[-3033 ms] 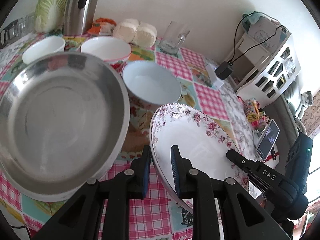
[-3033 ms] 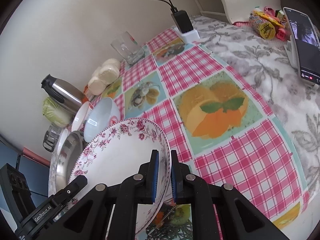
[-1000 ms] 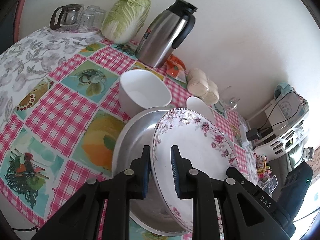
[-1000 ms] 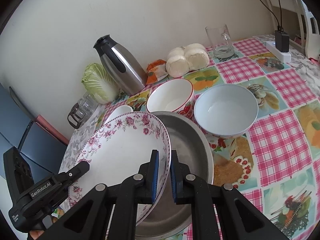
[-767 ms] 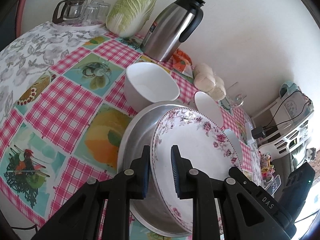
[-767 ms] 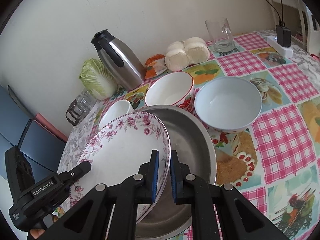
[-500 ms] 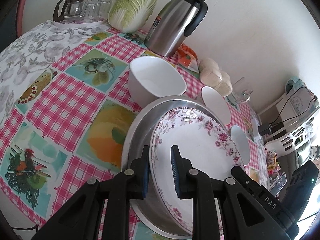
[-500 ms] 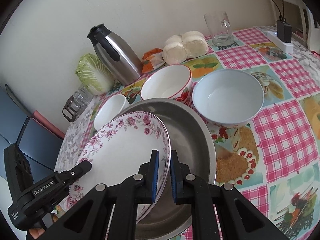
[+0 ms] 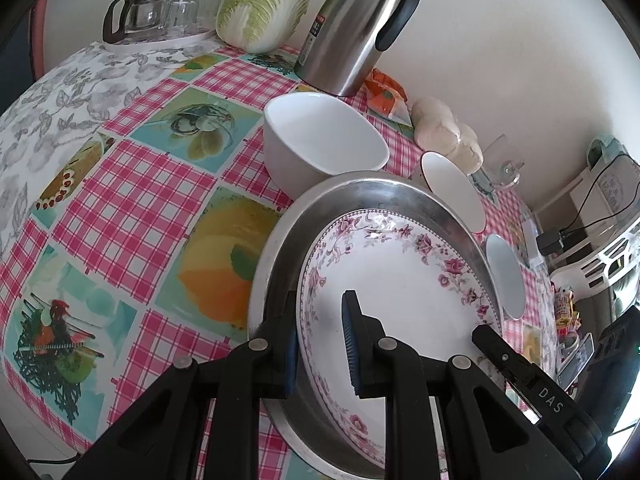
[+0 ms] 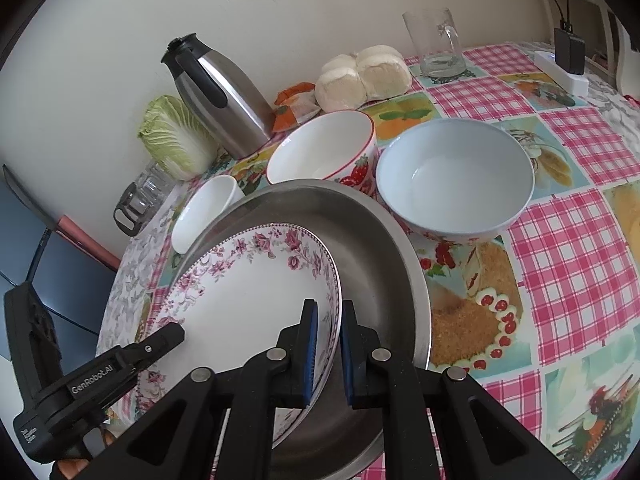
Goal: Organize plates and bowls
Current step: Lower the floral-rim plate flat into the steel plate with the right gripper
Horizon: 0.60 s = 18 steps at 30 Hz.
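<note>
Floral china plate is hanging tilted inside the steel pan on the table while we are clamping opposite rims with left hand-held gripper and right hand-held gripper, left edge lower.

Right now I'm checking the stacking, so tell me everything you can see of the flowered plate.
The flowered plate is a deep, glossy white dish, apparently ceramic, with a pink rose border and nothing in it. It sits tilted inside the metal pan. The left gripper pinches one side of its rim and the right gripper the opposite side. Whether its underside touches the pan cannot be seen.
</note>
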Tool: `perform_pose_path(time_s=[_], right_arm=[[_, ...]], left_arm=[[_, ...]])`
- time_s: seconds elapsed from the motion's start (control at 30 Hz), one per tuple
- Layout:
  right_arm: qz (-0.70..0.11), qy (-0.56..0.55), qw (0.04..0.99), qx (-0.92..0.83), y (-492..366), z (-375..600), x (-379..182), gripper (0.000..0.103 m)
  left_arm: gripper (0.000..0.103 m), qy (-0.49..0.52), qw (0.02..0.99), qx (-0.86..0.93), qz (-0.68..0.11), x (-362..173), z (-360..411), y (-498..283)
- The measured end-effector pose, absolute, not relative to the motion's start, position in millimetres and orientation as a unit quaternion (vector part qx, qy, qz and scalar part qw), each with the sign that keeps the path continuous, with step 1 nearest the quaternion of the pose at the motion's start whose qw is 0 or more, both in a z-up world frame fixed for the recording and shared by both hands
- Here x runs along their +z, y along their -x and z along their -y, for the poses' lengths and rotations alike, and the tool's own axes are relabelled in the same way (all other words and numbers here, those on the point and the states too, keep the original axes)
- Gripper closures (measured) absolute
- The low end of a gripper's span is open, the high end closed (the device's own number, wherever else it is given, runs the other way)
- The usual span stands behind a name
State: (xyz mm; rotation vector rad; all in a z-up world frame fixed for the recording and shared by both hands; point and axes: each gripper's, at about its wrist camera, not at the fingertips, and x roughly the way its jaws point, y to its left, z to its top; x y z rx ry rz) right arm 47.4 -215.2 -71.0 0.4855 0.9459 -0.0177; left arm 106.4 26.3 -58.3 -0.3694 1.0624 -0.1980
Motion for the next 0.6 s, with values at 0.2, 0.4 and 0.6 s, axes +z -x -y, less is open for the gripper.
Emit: perform_pose_path(time_s=[0.2,0.4,0.6], right_arm=[[-0.459,-0.229,0.858,-0.016,-49.0,217.7,-76.2,0.091],[-0.461,-0.225,0.858,-0.022,-48.6,218.1,-77.2,0.090],[-0.468,-0.213,0.857,-0.028,-50.5,216.3,-78.8,0.088]], left_arm=[[0.082,0.162,0.838,-0.093,-0.512,-62.1,-21.0,-107.3],[0.082,0.157,0.832,-0.095,-0.524,-65.3,-17.7,-108.5],[0.082,0.162,0.830,-0.091,-0.526,-64.7,-17.6,-109.0]])
